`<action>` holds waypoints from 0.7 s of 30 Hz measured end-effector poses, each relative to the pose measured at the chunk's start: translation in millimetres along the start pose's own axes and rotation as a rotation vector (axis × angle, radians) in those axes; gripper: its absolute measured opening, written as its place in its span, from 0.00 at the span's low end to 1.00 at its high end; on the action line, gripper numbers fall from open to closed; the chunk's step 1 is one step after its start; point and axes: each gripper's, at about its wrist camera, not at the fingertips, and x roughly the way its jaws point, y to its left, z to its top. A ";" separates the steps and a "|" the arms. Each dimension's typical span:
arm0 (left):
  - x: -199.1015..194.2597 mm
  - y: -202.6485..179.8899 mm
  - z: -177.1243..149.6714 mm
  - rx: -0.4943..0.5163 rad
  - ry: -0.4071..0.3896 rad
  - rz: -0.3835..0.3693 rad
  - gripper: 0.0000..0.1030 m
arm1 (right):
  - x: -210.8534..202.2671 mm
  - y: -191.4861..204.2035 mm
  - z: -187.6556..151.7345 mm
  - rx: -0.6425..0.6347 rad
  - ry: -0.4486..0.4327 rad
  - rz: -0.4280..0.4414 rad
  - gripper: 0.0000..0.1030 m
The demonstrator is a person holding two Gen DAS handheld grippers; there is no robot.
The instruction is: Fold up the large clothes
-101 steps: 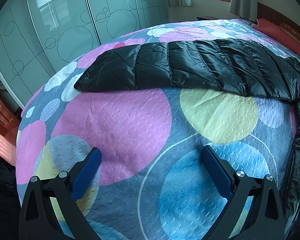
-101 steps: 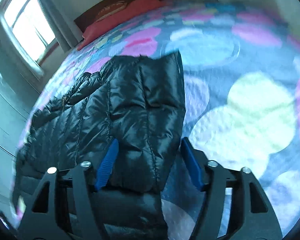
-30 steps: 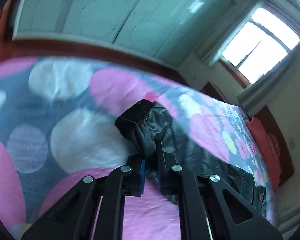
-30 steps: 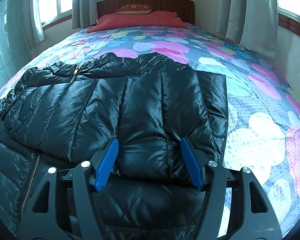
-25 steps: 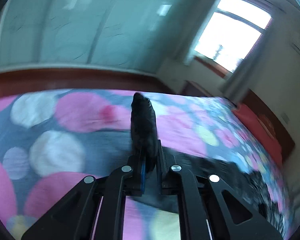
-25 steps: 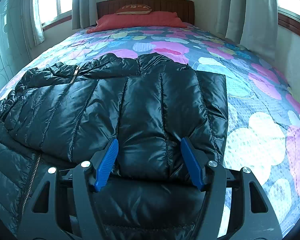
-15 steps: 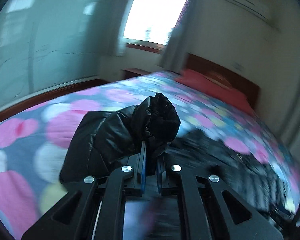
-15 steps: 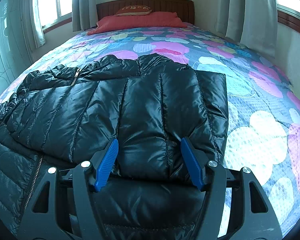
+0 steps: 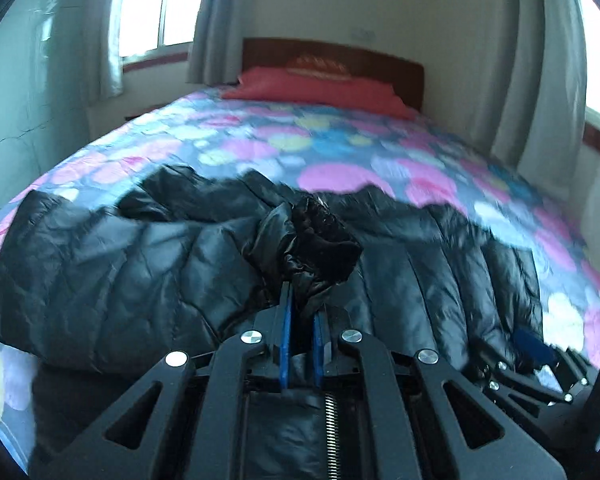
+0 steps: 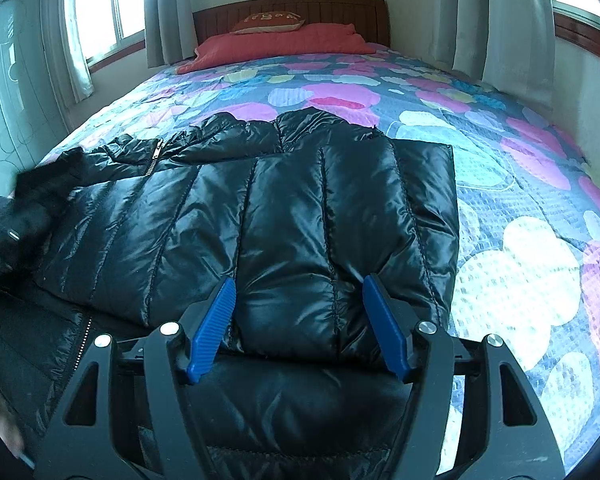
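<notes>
On the bed [image 10: 512,208], over a spotted cover of pink, blue and pale circles, lies a black puffer jacket [image 10: 284,216], spread across the near half with its collar toward the headboard [image 10: 292,10]. One sleeve is folded across the chest, its quilted panels lying flat, and the zip [image 10: 154,158] shows near the collar at the left.

The left gripper [image 9: 300,312] has its blue pads pressed together on the jacket's other sleeve cuff [image 9: 320,240], which bunches up dark and crumpled above the pads, raised over the jacket's body. In the right wrist view the same bunched sleeve shows blurred at the left edge.

The right gripper [image 10: 300,320] hovers low over the folded sleeve's near end; its jaws are opening, the blue pads [image 10: 216,320] standing well apart on either side of the fabric without pressing on it.

A red pillow [image 10: 284,42] rests against the headboard, and curtains [image 10: 512,20] hang at the windows on both sides.
</notes>
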 end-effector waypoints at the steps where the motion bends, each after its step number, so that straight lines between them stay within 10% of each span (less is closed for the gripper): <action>1: -1.4 -2.0 -0.4 0.009 0.001 0.001 0.10 | -0.3 0.0 -0.2 0.001 0.000 0.005 0.68; 8: -34.4 -1.1 2.5 0.013 -0.033 -0.024 0.45 | -8.0 4.5 1.8 -0.005 0.009 0.006 0.69; 21: -87.3 86.7 -12.8 -0.045 -0.076 0.112 0.47 | -23.8 88.7 31.3 -0.004 0.043 0.242 0.75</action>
